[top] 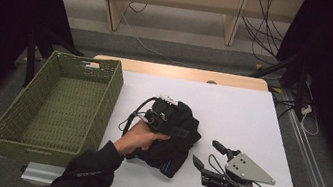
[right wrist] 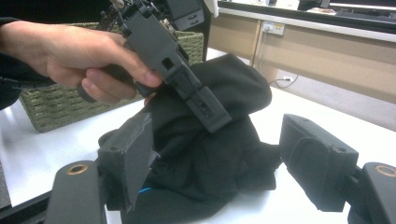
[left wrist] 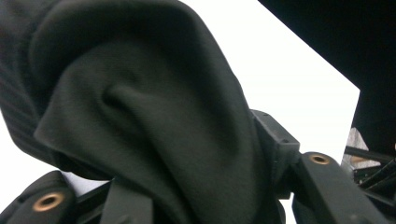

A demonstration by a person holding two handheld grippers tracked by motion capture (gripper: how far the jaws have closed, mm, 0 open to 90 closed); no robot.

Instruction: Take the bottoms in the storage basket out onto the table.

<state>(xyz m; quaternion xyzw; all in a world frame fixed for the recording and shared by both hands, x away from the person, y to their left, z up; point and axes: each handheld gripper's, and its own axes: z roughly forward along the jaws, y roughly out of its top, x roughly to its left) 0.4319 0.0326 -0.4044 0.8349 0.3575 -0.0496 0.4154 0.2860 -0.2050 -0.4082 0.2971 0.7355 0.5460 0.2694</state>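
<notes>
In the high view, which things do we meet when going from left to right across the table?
green woven basket → left gripper lying over the black garment → right gripper, jaws open, apart from the garment.

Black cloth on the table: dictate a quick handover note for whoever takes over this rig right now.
Left claw: pushed into the black cloth, fabric between its jaws; grip uncertain.
Right claw: open, empty, beside the cloth.
Cloth: bunched mid-table, right of the green basket.
Done: cloth gathered in a heap.
Left: probably lifting it into the basket, which looks empty.
</notes>
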